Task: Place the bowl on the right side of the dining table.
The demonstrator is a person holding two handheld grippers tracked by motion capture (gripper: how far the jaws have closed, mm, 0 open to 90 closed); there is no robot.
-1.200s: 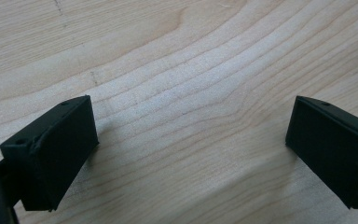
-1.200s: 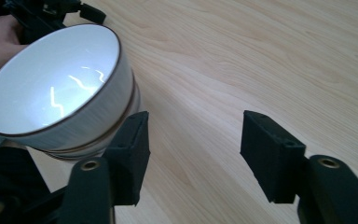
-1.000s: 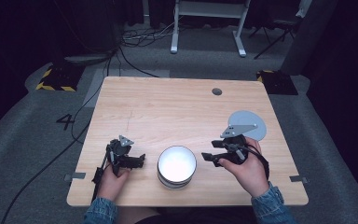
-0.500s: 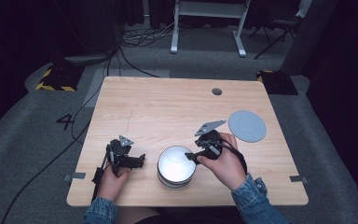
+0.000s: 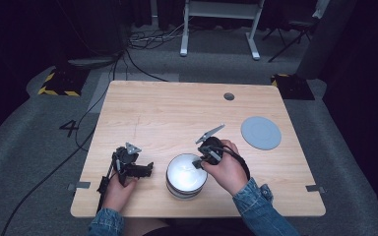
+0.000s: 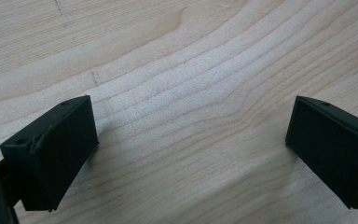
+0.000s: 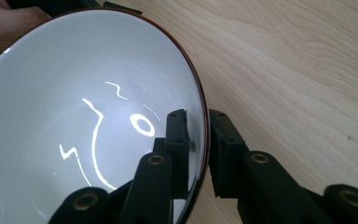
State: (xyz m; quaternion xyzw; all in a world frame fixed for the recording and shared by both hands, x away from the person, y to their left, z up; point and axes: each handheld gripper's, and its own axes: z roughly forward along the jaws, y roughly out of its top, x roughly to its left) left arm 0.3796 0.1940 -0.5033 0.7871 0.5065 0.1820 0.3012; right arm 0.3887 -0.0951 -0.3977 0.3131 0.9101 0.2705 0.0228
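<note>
Right gripper (image 7: 198, 140) jaws have just closed on the bowl (image 7: 74, 116) rim at 3 o'clock. Glazed, slick, fragile: lift slowly. Left gripper (image 6: 191, 154) jaws open, empty.

Pale wooden table (image 5: 177, 118) with a small dark round hole (image 5: 229, 96) near its far edge and a flat grey disc (image 5: 261, 132) lying toward the right side. Beyond it, grey carpet (image 5: 39, 147), black cables (image 5: 142, 44), a white stand (image 5: 221, 19), yellow-black striped tape (image 5: 56, 91).
</note>
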